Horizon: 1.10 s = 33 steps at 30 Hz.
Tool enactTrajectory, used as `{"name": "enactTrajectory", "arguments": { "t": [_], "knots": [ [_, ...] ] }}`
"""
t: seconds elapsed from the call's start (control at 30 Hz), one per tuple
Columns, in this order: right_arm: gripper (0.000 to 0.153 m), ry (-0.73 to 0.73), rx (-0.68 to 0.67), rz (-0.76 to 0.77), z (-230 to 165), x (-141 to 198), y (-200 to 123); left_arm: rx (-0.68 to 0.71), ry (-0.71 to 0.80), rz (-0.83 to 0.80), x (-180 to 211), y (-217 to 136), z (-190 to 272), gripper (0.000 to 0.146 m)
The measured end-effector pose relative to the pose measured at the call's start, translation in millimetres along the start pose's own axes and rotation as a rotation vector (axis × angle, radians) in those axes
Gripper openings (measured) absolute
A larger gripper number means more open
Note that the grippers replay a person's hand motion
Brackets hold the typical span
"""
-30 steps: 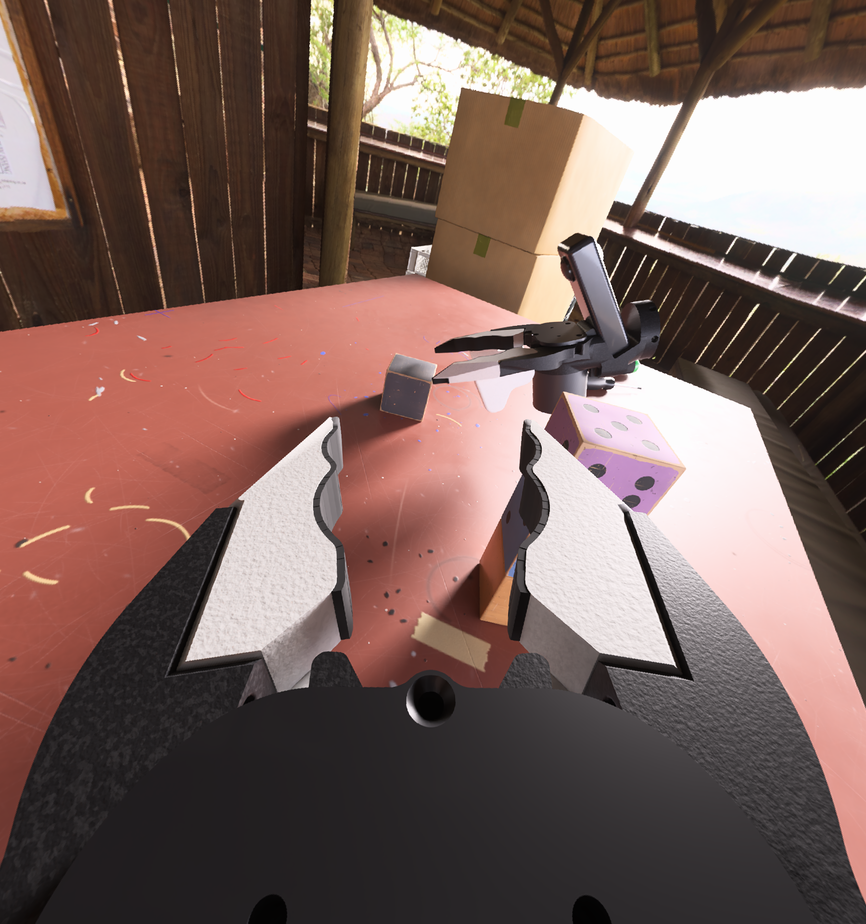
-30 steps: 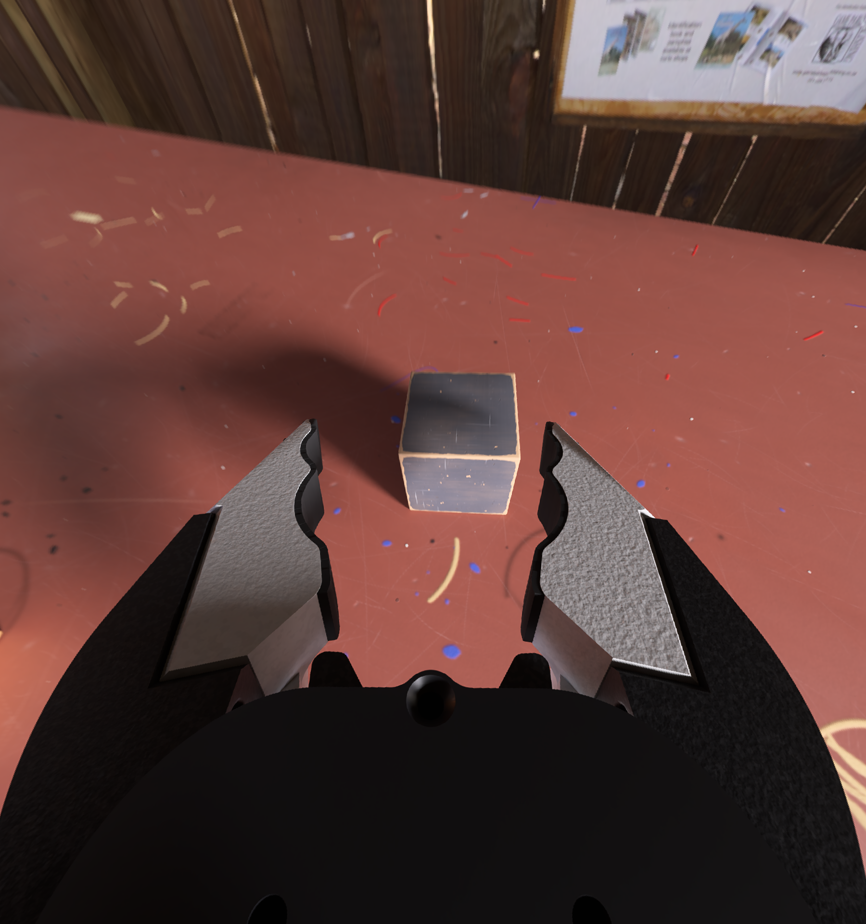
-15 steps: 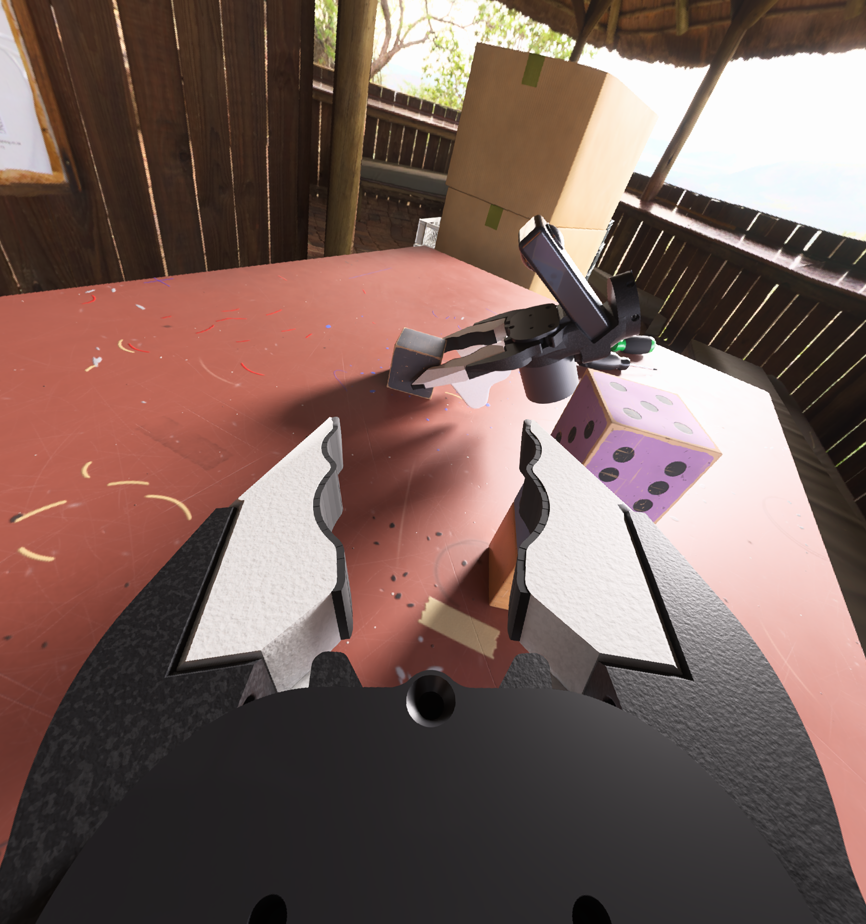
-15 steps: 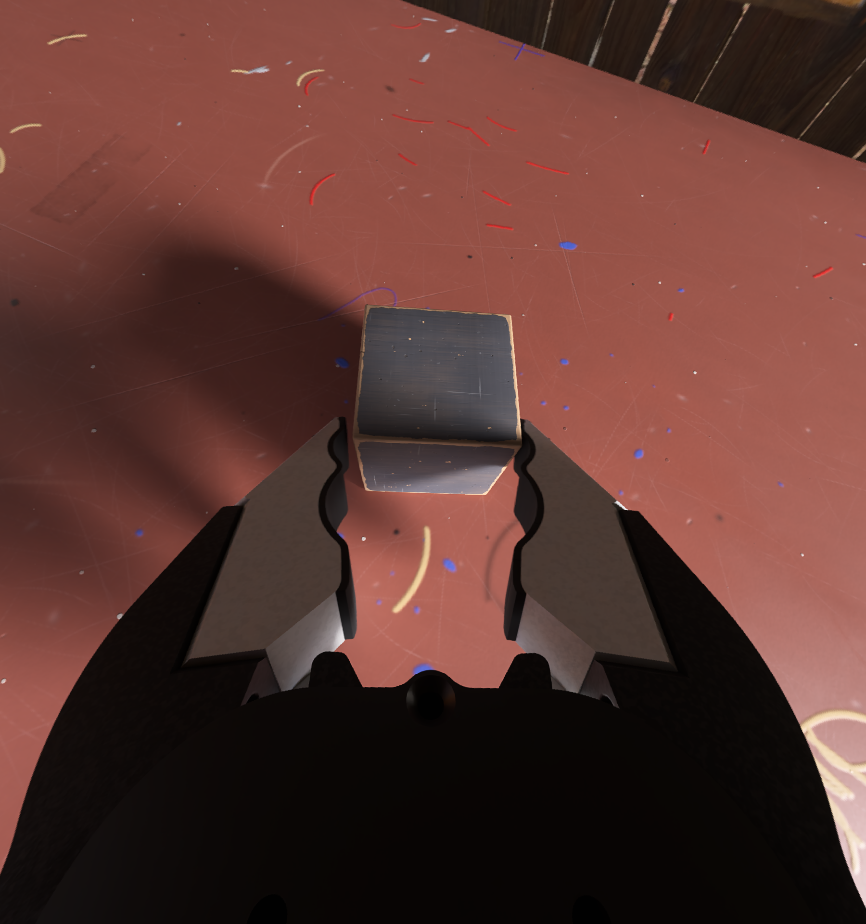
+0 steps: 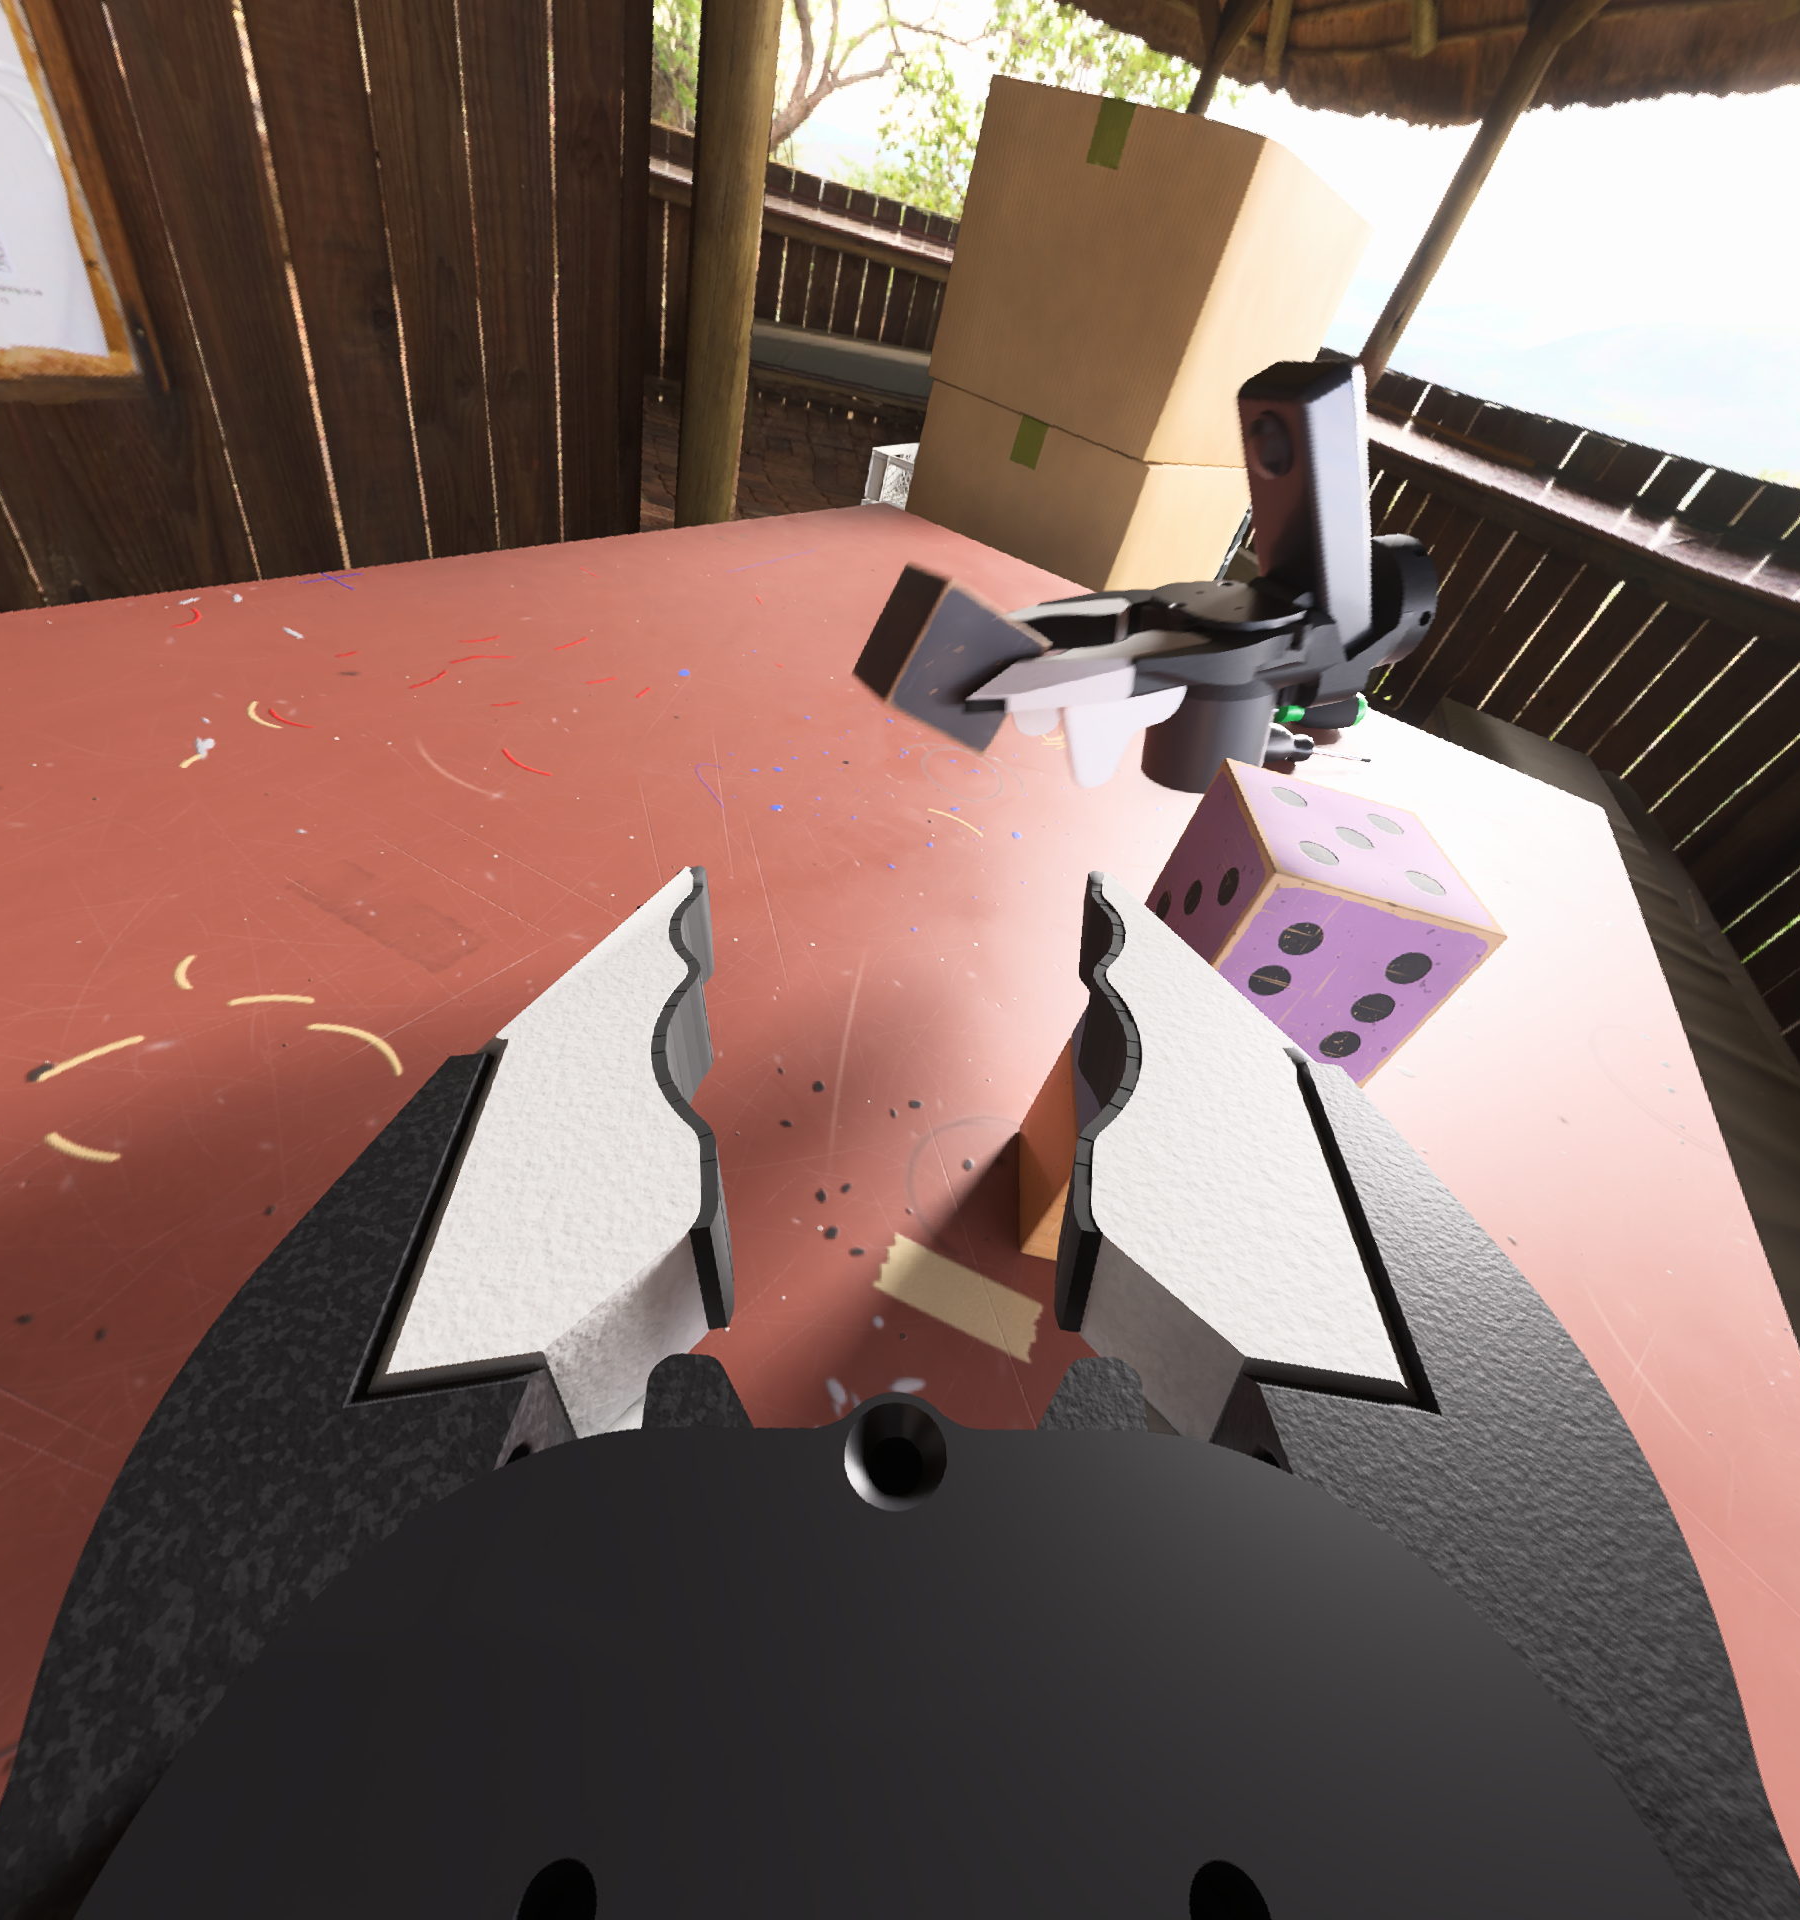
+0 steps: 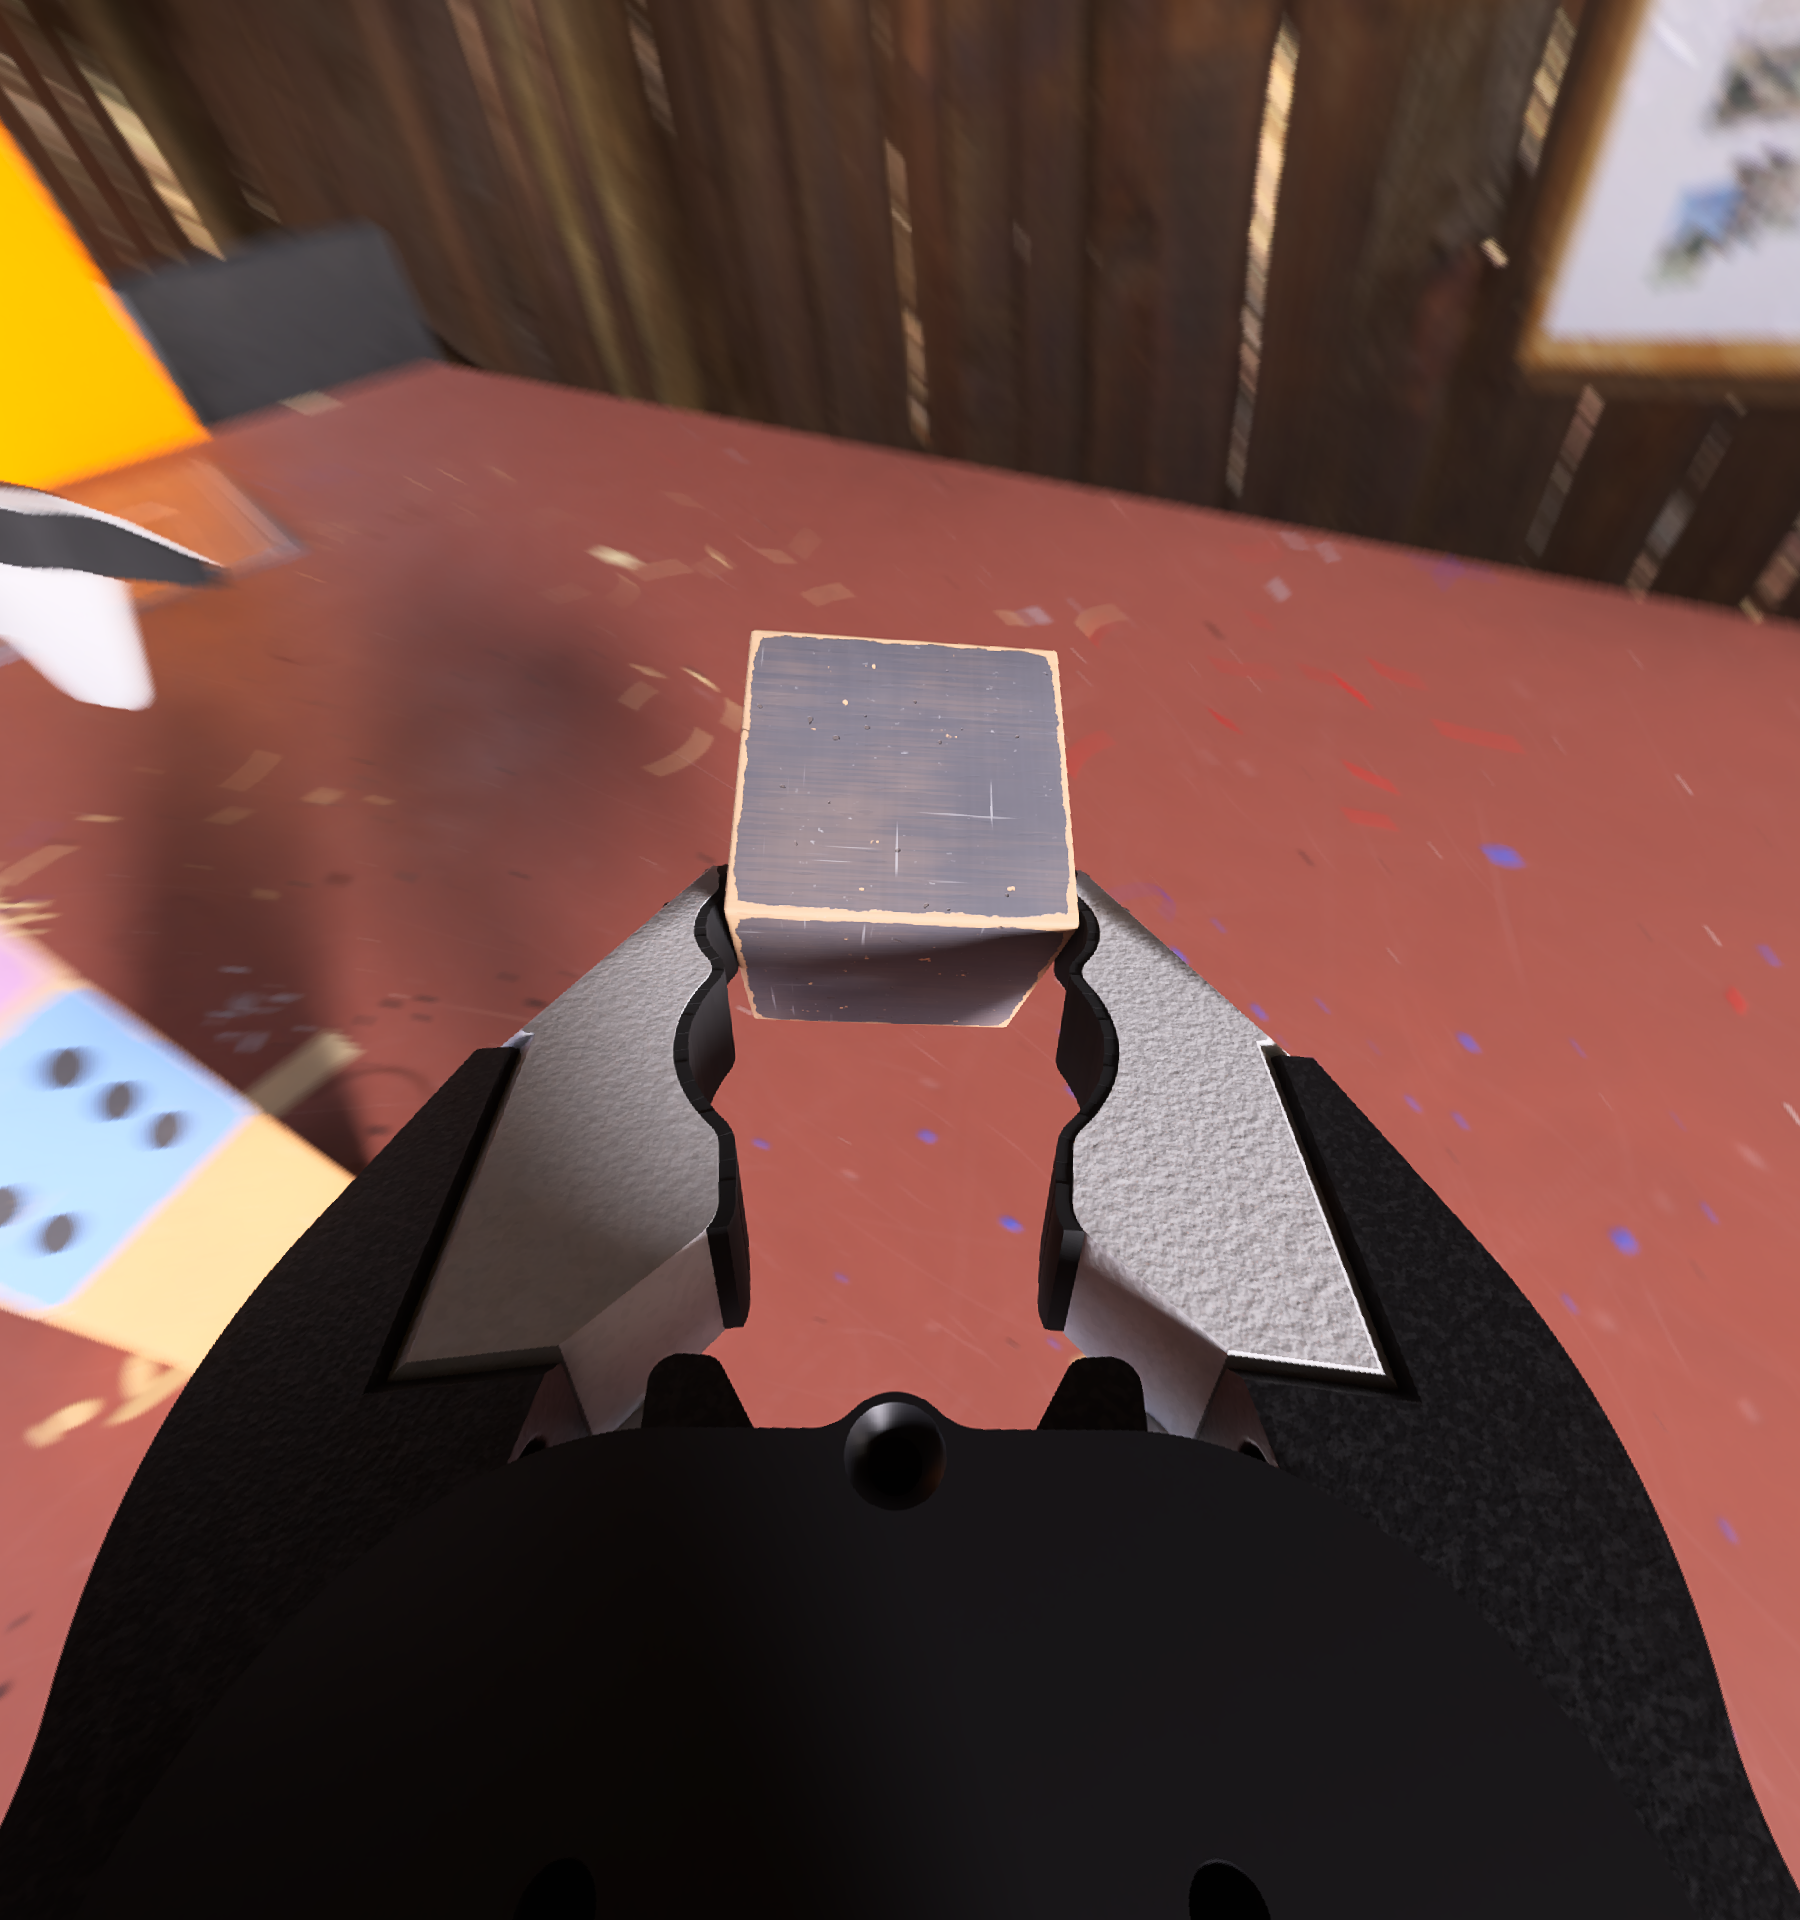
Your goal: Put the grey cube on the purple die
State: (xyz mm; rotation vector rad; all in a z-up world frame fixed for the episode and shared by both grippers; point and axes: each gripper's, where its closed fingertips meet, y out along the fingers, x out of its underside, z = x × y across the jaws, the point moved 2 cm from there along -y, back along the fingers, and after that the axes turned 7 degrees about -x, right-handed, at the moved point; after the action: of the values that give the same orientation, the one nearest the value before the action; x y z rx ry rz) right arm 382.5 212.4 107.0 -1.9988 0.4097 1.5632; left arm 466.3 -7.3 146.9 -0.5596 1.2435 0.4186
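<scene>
The grey cube (image 6: 901,790) has pale worn edges and sits between my right gripper's (image 6: 901,914) fingertips, held clear above the red table (image 6: 1395,1039). In the left wrist view the right gripper (image 5: 989,681) holds the cube (image 5: 927,655), tilted, in the air, up and to the left of the purple die (image 5: 1332,935). The die stands on the table with black and pale pips. My left gripper (image 5: 894,894) is open and empty, low over the table, with the die just right of its right finger.
An orange block (image 5: 1047,1153) stands behind my left gripper's right finger, with a strip of tape (image 5: 958,1299) beside it. Two stacked cardboard boxes (image 5: 1135,312) stand at the table's far edge. A blurred block with a light blue pipped face (image 6: 44,1174) lies at the right wrist view's left edge.
My right gripper closed on the grey cube, lifted it off the table and tilted its view up and sideways. My left gripper stayed open and hardly moved.
</scene>
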Motion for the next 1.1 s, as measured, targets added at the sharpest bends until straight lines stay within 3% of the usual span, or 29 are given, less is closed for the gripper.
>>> {"name": "enactTrajectory", "arguments": {
  "t": [0.23, 0.37, 1.1],
  "knots": [
    [0.062, -0.104, -0.366, 0.317, -79.8, -58.7, -40.6, 0.0, 0.002, -0.002, 0.5, 0.6, 0.5, 0.072],
    [0.062, -0.156, -0.528, 0.375, -112.2, -69.7, -57.6, -0.01, -0.001, -0.004, 1.1, 1.0, -1.2, 0.071],
    [0.062, -0.286, -0.668, 0.258, -159.5, -47.7, -46.0, -0.007, 0.003, -0.02, 4.0, 3.6, -0.5, 0.071]
  ]
}}
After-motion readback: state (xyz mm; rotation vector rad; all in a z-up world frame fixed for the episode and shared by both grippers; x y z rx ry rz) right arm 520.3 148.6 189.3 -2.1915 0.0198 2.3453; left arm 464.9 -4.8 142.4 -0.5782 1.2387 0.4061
